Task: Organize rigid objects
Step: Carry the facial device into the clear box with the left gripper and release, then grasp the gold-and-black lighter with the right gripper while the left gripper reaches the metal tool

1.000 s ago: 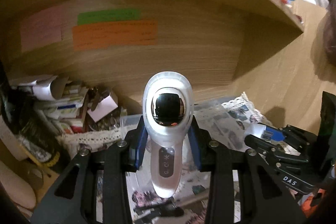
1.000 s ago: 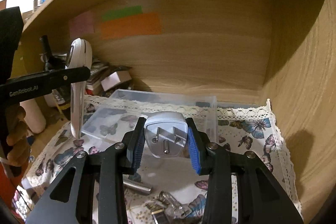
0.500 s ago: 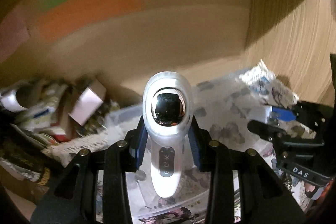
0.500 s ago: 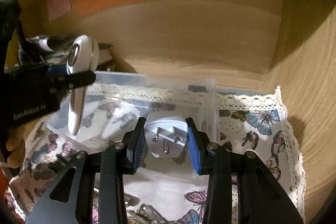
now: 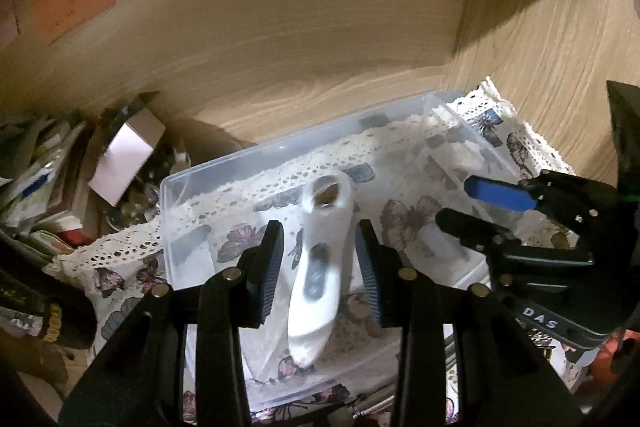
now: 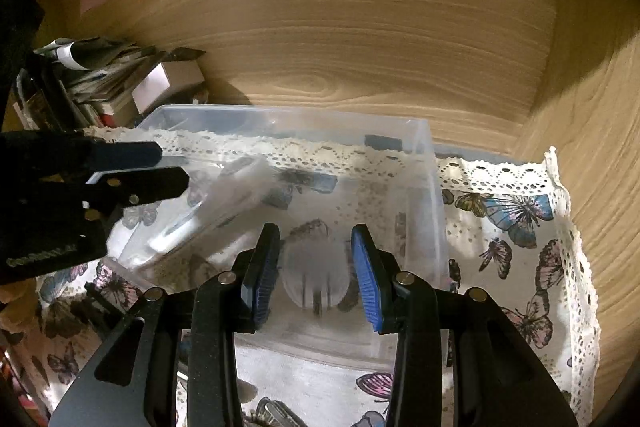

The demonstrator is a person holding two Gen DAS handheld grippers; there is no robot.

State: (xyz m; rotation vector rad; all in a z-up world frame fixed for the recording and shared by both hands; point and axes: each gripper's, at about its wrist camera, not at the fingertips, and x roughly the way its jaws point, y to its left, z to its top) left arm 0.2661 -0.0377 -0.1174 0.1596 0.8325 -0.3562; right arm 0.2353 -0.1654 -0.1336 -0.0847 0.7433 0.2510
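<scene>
Both grippers are hanging open over the clear plastic bin (image 5: 180, 223)

The white handheld massager (image 5: 320, 267) is falling between the left gripper (image 5: 320, 267) fingers; the blurred white plug adapter (image 6: 314, 277) is dropping beneath the right gripper (image 6: 316, 271)

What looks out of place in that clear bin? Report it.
Nothing looks spilled or broken. The white handheld device lies slanted across the clear bin, and the white plug is a blur between the right gripper's open jaws, so whether it has settled is unclear.
</scene>
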